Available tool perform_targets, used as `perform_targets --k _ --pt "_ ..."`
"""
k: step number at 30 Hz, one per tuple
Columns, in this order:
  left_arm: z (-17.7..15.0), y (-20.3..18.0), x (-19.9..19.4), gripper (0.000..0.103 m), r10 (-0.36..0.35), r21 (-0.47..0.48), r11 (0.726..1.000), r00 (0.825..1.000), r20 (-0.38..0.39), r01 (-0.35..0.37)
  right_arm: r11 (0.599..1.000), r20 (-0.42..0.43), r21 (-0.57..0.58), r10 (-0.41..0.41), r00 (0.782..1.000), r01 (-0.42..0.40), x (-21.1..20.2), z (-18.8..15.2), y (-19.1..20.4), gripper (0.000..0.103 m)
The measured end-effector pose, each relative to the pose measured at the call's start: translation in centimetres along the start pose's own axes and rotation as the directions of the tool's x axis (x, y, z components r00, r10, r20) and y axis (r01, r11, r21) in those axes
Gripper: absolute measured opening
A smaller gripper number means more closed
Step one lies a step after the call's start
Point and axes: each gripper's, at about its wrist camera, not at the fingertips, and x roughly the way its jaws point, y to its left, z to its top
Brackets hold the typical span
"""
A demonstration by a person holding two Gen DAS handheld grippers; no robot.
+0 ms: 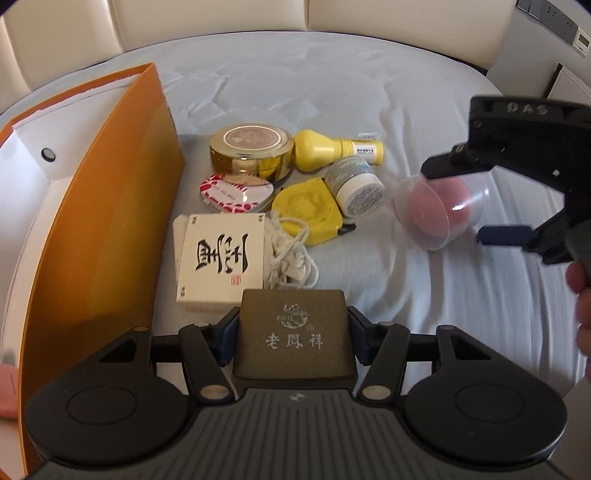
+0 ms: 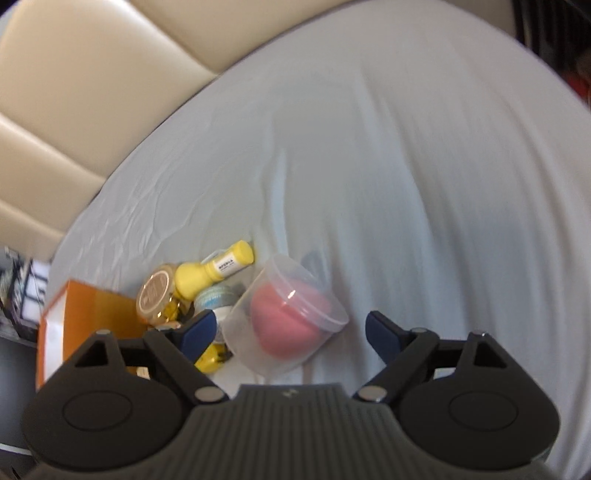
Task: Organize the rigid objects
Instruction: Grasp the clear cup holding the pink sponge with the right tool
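Note:
My left gripper [image 1: 291, 332] is shut on a dark square jewellery box [image 1: 293, 338] with gold lettering, held above the bed near the orange box [image 1: 99, 229]. My right gripper [image 2: 291, 328] is open, its fingers on either side of a clear plastic case holding a pink sponge [image 2: 288, 325]; that case also shows in the left wrist view [image 1: 439, 208], lying on the sheet. A cluster lies by the orange box: white card box [image 1: 221, 262], gold round tin [image 1: 251, 149], yellow bottle [image 1: 332, 149], yellow case [image 1: 306, 210], grey jar [image 1: 356, 184], red-patterned tin [image 1: 236, 194].
The orange box stands open at the left with a white inside [image 1: 33, 192]. A tangle of white cord [image 1: 291, 262] lies beside the card box. A cream padded headboard [image 1: 221, 18] runs behind the bed. The grey sheet [image 1: 424, 295] is wrinkled.

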Motion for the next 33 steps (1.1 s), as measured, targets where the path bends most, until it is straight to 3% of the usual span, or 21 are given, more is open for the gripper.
perform_targets --k 5,12,15,18,27,30,33 --pt "0.3 0.2 0.3 0.067 -0.016 -0.011 1.0 1.0 -0.003 0.016 0.999 0.005 0.042 0.024 1.0 -0.024 1.3 0.4 -0.1 0.081" --pt "-0.4 0.8 -0.1 0.067 -0.024 -0.012 1.0 1.0 -0.02 0.024 0.988 0.019 -0.151 0.022 1.0 -0.019 0.1 -0.6 1.4 0.076" --pt "-1.3 1.3 -0.4 0.067 -0.045 -0.018 0.999 0.998 -0.042 0.044 0.94 0.036 -0.338 -0.035 0.999 0.045 -1.1 -2.3 2.8 0.076" --pt "-2.3 1.8 -1.0 0.067 -0.06 -0.027 0.998 0.997 -0.054 0.059 0.852 0.043 -0.509 -0.119 0.992 0.125 -2.1 -4.7 3.9 0.076" --pt "-4.5 2.5 -2.0 0.067 -0.081 -0.009 0.997 0.994 -0.074 0.08 0.656 0.027 -0.738 -0.202 0.979 0.156 -3.6 -10.7 4.9 0.075" --pt "-5.0 2.9 -1.8 0.069 -0.096 -0.034 0.995 0.994 -0.062 0.094 0.641 0.008 -0.754 -0.213 0.977 0.146 -3.2 -11.2 5.1 0.073" --pt "-5.6 2.6 -2.1 0.072 -0.086 -0.002 0.996 0.996 -0.021 0.086 0.67 0.016 -0.73 -0.178 0.984 0.133 -3.6 -10.8 5.0 0.078"
